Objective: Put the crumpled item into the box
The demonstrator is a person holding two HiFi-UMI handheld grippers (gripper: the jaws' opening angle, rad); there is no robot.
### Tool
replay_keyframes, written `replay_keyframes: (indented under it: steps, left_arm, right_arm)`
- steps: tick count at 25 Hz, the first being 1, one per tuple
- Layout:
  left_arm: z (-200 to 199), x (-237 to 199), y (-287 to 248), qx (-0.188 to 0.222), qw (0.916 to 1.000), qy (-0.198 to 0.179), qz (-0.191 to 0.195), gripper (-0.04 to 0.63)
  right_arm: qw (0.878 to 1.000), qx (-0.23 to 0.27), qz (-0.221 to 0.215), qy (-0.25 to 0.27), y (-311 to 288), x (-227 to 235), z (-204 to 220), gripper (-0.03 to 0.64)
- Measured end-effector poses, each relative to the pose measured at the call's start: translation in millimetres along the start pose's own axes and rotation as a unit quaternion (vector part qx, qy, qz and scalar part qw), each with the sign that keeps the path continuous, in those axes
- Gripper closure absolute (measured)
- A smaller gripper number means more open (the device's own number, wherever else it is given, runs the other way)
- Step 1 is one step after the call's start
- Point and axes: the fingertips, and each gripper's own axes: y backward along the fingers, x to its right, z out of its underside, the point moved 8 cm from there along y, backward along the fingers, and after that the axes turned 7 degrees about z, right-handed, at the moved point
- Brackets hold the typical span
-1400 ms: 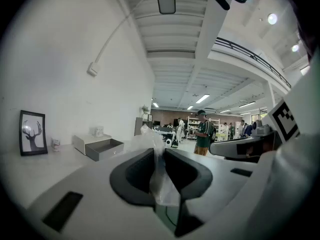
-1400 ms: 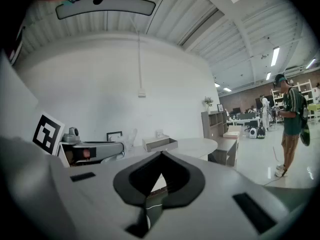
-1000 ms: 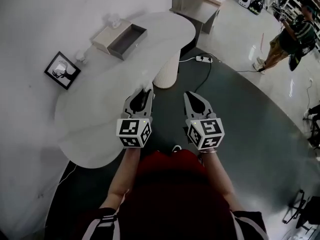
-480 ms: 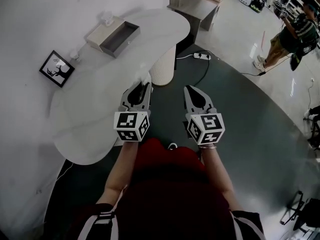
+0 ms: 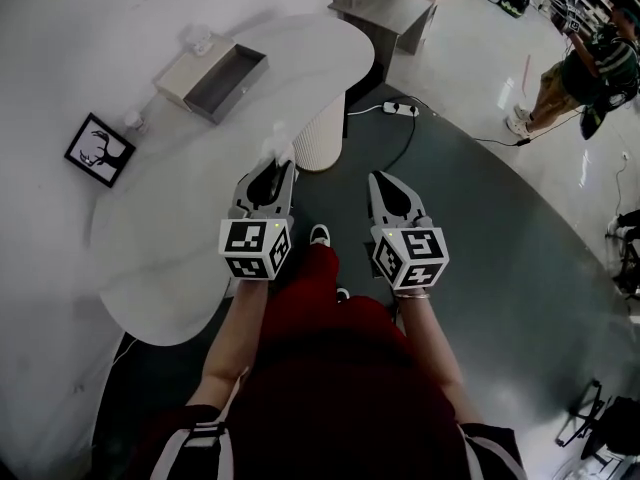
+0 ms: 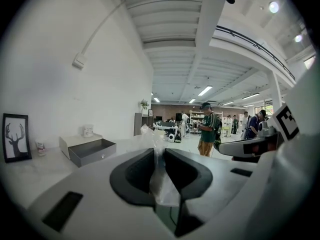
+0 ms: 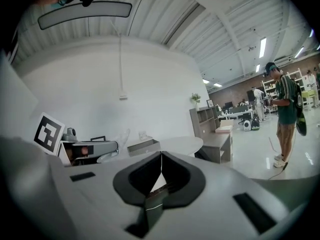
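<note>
Crumpled item point(image 5: 281, 150), a wad of clear film, pokes from the left gripper point(image 5: 278, 168) above the table point(image 5: 180, 228), well short of the open box point(image 5: 222, 73). Left gripper view: jaws pinch its lower fold. It looks light, soft and slippery, so a deep bite suits. Right gripper view: the right gripper point(image 7: 161, 155) is closed, holding nothing.

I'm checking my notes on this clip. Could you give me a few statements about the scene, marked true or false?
The left tongs grip a crumpled clear plastic item. True.
The right tongs hold something too. False: they are shut with nothing between them.
The crumpled item lies in the box. False: the open grey box on the white table is apart from it, farther ahead.
A framed deer picture stands on that table. True.
</note>
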Motion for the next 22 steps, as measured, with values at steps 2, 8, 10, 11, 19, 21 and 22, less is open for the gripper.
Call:
replay_keyframes:
  steps: [2,8,10,11,19,21,22]
  left_arm:
    - [-2.0,-11.3,-16.8,0.0,1.0,0.0,-0.002,0.512]
    - [-11.4,-47.7,-70.0,-0.001,0.9999,0.008,-0.006,0.512]
    - [-16.9,-60.9,-85.3,-0.001,0.9998,0.011,-0.014,0.512]
    - [-19.6,-67.4,-92.4,-0.001,0.9997,0.014,-0.019,0.512]
    - [-27.5,-114.0,-134.7,-0.013,0.9992,0.012,-0.037,0.512]
    - [-29.1,-124.3,-141.8,-0.013,0.999,0.013,-0.041,0.512]
    - [-30.3,-129.0,-144.9,-0.011,0.9989,0.015,-0.043,0.512]
  right_arm:
    - [1.0,-0.008,0.002,-0.005,-16.8,5.5,-1.8,0.601]
    - [1.0,-0.023,-0.006,-0.005,-78.4,18.0,-17.6,0.601]
    - [1.0,-0.024,-0.013,0.0,-99.3,20.8,-26.1,0.601]
    - [1.0,-0.025,-0.016,0.002,-109.8,22.1,-30.1,0.601]
    - [0.997,-0.048,-0.054,0.018,-192.6,12.4,-48.0,0.601]
    - [0.996,-0.055,-0.064,0.024,-209.0,7.7,-50.5,0.601]
    - [0.996,-0.058,-0.068,0.026,-216.7,5.4,-51.6,0.601]
